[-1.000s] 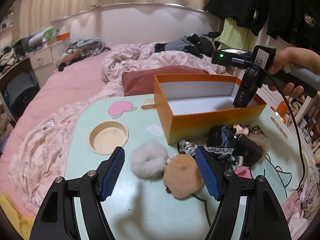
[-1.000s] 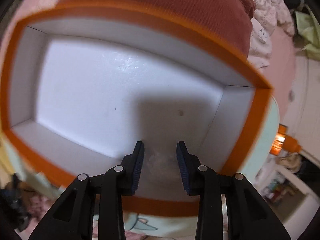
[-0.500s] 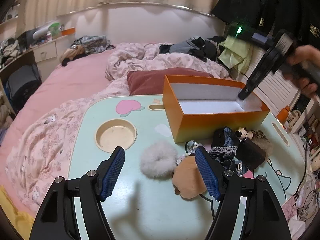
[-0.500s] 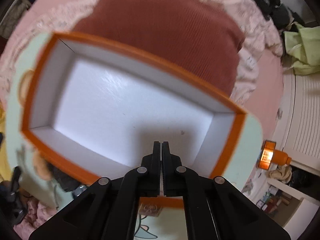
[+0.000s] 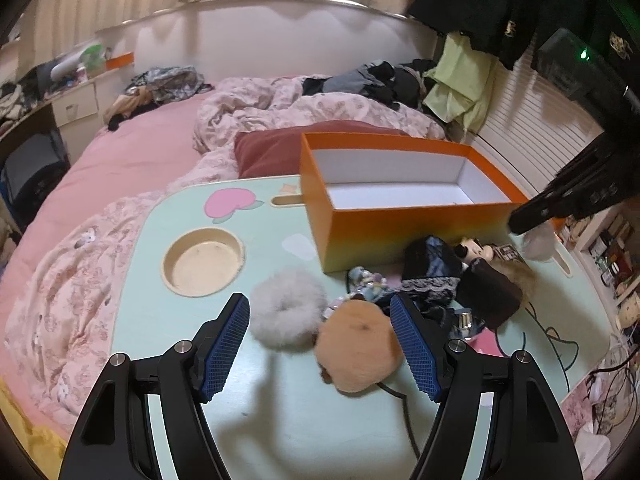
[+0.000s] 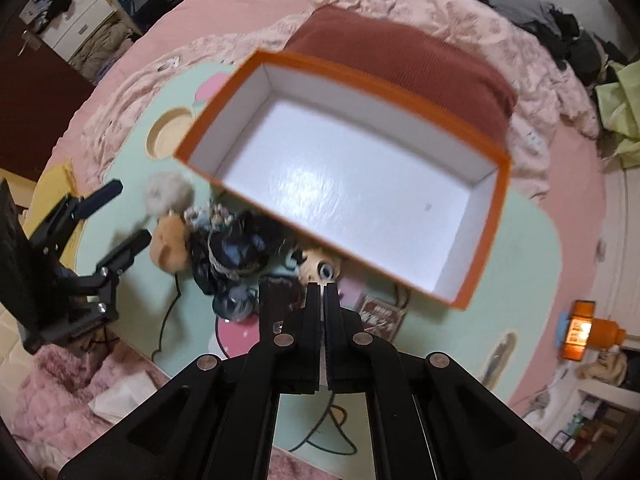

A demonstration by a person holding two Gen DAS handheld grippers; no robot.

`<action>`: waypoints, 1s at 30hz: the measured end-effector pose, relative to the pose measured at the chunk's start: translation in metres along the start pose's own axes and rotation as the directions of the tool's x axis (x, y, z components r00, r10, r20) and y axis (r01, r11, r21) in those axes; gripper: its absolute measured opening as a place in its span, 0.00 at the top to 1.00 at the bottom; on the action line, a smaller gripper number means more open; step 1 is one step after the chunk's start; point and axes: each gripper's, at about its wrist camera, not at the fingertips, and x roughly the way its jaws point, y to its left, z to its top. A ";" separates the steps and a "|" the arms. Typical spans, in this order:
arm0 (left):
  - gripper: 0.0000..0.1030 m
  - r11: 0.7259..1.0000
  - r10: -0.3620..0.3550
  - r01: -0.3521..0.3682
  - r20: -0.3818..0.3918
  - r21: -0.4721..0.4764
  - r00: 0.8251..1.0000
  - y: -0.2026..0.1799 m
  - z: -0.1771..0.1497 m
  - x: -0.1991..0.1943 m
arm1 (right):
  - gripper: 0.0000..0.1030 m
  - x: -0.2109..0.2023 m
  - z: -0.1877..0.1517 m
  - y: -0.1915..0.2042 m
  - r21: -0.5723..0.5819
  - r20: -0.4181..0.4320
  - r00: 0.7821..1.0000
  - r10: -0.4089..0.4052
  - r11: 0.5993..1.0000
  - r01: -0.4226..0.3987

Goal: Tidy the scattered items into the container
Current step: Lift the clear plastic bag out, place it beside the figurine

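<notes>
- The left gripper (image 5: 320, 344) hangs over the near part of the mint-green lap table (image 5: 160, 320) with its blue-padded jaws spread wide and nothing pinched between them.
- Beyond its left jaw sits the round cup recess (image 5: 203, 261) in the tabletop.
- Between the jaws, just past the tips, lie a grey fluffy scrunchie (image 5: 286, 312) and, touching it on the right, a tan plush pad (image 5: 358, 346).
- Past its right jaw a heap of dark lace-trimmed fabric (image 5: 430, 268), beads (image 5: 366, 278) and a dark brown furry piece (image 5: 488, 294) is piled together against the near wall of the box.
- The orange cardboard box (image 5: 400, 232), white inside, stands ahead and to the right of the left gripper, open at the top; no item shows on its floor.
- The right gripper (image 6: 324, 292) points down above the table with its jaws pressed together and nothing between them; the box (image 6: 486, 240) lies just ahead of its tips and the heap (image 6: 230, 248) to its left.
</notes>
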 end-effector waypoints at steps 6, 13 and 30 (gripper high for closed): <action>0.30 0.998 -0.055 0.054 0.020 0.034 0.998 -0.016 -0.004 -0.007 | 0.78 -0.014 -0.013 -0.006 0.058 0.235 0.972 0.026 0.997 -0.041; 0.29 0.995 -0.098 0.097 0.040 0.018 0.994 -0.029 -0.005 -0.010 | 0.25 -0.055 -0.078 0.010 0.141 0.679 0.733 -0.043 0.987 -0.074; 0.23 0.993 -0.021 0.010 0.092 0.116 0.996 -0.074 -0.053 -0.009 | 0.25 0.013 -0.185 0.022 0.423 0.665 0.692 -0.280 0.905 -0.039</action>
